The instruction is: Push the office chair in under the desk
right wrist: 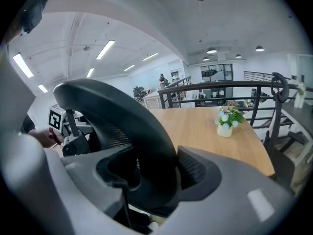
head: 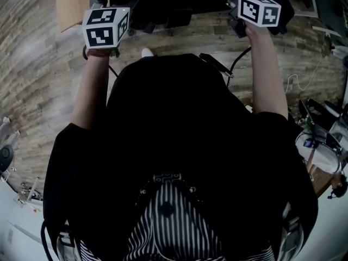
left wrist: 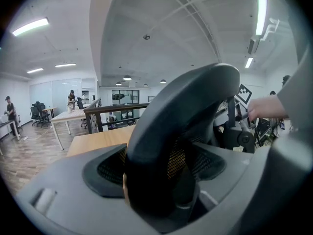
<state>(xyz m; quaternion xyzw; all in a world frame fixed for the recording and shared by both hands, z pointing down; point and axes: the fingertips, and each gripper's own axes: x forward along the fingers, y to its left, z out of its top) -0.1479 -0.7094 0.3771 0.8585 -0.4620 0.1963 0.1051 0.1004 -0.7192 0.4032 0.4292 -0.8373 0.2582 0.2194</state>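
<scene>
The black office chair [head: 163,7] stands in front of me, at the edge of the wooden desk [head: 70,4]. Its curved back rim [left wrist: 181,111] runs between the jaws of my left gripper [left wrist: 161,180], which is shut on the rim's left part. My right gripper [right wrist: 151,180] is shut on the same rim [right wrist: 117,111] further right. In the head view both marker cubes, left [head: 106,26] and right [head: 258,10], sit level at the chair's top. The desk top [right wrist: 205,126] stretches beyond the chair. The seat and wheels are hidden.
A small pot of flowers [right wrist: 226,121] stands on the desk. Another chair [right wrist: 281,131] is at the desk's right end, with a dark railing [right wrist: 220,87] behind. A white cable [head: 304,80] lies on the wood floor. More desks and people [left wrist: 10,114] are far left.
</scene>
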